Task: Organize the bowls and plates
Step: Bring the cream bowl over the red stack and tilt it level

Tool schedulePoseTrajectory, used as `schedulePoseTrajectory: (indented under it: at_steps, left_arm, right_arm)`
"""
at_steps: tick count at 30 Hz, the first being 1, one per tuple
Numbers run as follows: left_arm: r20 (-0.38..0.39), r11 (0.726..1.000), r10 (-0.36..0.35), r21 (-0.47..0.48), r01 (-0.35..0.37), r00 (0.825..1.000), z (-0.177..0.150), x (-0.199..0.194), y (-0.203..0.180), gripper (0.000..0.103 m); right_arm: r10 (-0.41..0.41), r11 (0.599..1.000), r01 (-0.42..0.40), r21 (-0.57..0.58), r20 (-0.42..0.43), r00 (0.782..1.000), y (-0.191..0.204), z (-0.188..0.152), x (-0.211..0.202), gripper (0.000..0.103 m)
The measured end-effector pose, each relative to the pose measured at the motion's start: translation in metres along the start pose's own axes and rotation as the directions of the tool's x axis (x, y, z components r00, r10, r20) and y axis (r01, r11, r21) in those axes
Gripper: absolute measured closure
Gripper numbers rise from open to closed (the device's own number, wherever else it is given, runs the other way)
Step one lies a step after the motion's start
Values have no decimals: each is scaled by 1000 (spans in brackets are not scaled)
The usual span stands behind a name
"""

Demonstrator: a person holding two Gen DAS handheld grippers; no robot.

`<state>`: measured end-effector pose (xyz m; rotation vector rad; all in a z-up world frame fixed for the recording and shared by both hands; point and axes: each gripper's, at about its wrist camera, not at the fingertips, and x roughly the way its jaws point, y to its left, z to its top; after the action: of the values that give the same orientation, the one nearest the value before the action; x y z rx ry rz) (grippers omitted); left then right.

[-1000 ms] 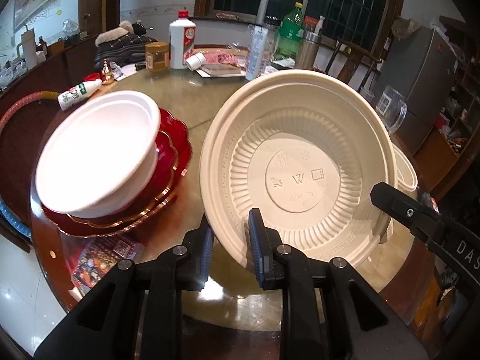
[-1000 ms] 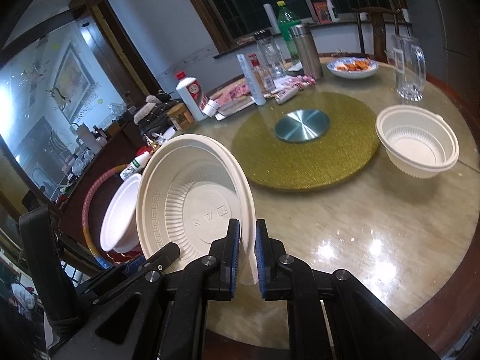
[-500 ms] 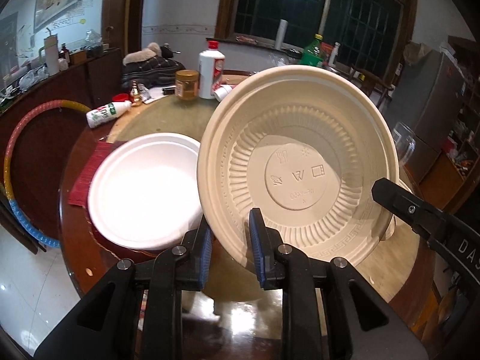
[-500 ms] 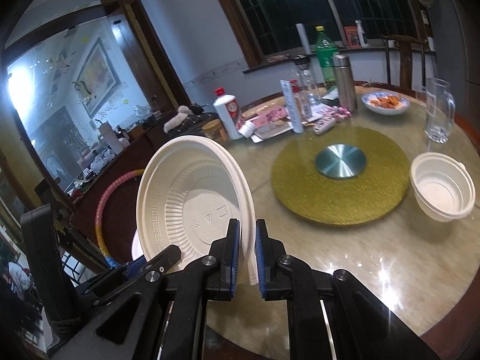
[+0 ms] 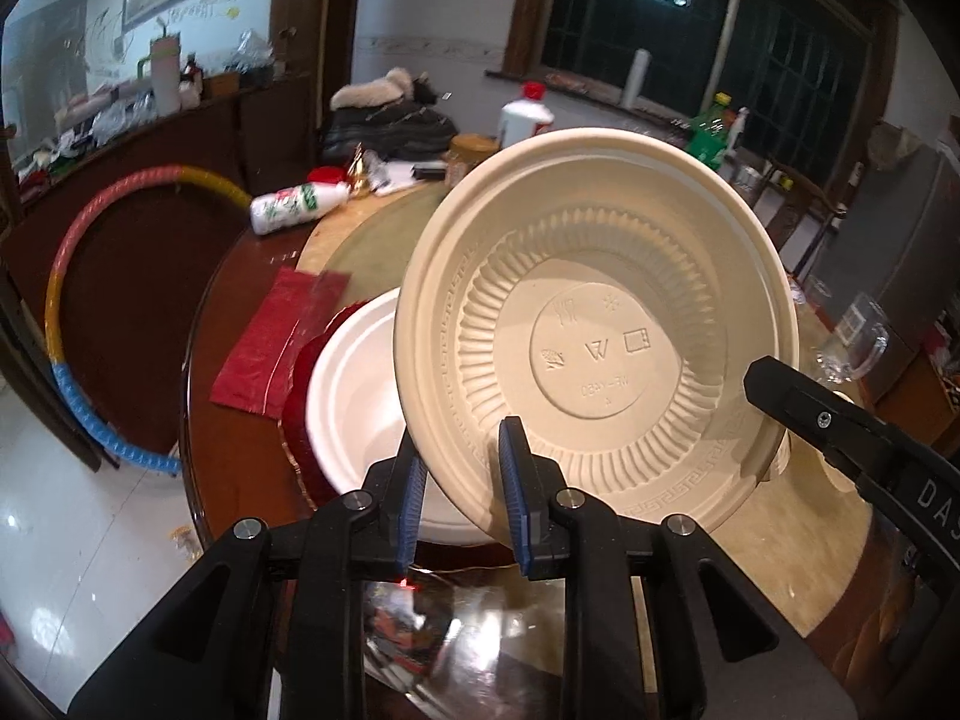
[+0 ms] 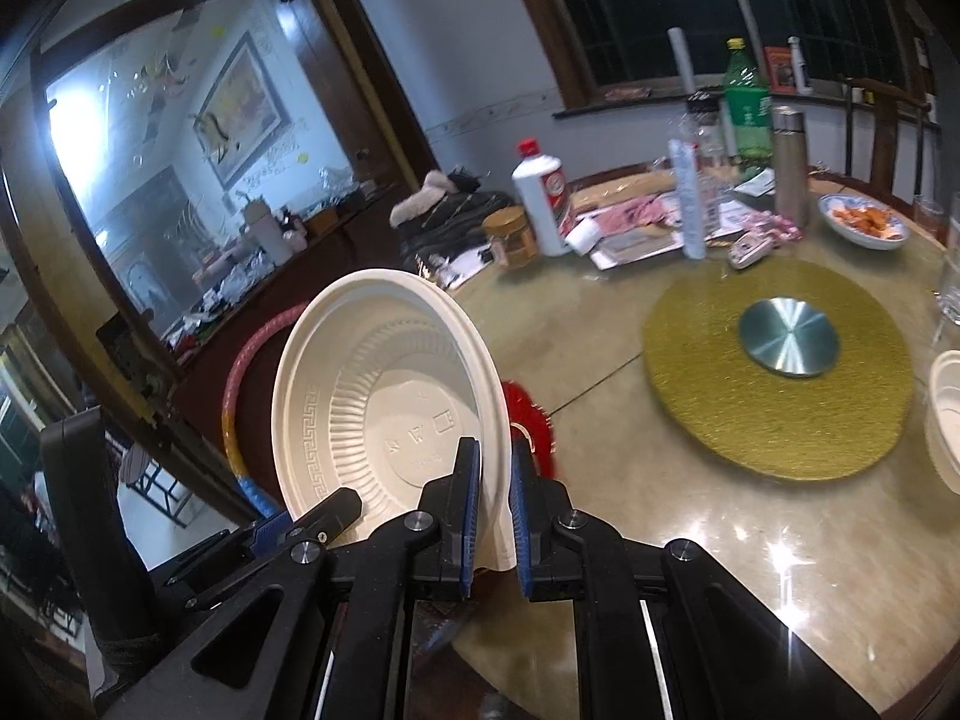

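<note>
A large cream plastic bowl [image 5: 600,324] is held tilted on edge above the table, its ribbed inside facing the left wrist camera. My left gripper [image 5: 462,480] is shut on its lower rim. My right gripper [image 6: 493,498] is shut on the same bowl's [image 6: 384,396] rim from the other side; its fingers [image 5: 798,408] show at the right in the left wrist view. Behind the bowl a white bowl [image 5: 354,384] sits on red scalloped plates [image 5: 297,408] near the table edge. The red plates' rim [image 6: 528,414] shows in the right wrist view.
A second white ribbed bowl [image 6: 945,414] sits at the right table edge by a gold lazy-susan mat [image 6: 780,372]. Bottles, a jar and a food dish [image 6: 864,219] crowd the far side. A red packet [image 5: 276,348], a glass mug [image 5: 852,342] and a hoop [image 5: 72,312] lie around.
Both grippers have lifted the cream bowl and carried it left, over the white bowl on the red plates. The views have swung left towards the table edge.
</note>
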<state>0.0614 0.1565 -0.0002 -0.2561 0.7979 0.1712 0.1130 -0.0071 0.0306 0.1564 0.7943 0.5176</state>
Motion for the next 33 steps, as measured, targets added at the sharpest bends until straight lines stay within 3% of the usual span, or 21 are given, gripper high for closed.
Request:
schedulePoseTrajectory:
  at_steps: [9, 33]
  left_arm:
    - [-34, 1000, 20, -17, -21, 999, -1, 17, 18, 81]
    - [-71, 999, 25, -29, -28, 997, -1, 28, 29, 81]
  right_arm:
    - [-3, 1000, 3, -2, -64, 998, 9, 0, 31, 93]
    - [-24, 1000, 23, -10, -115, 993, 16, 2, 53, 93]
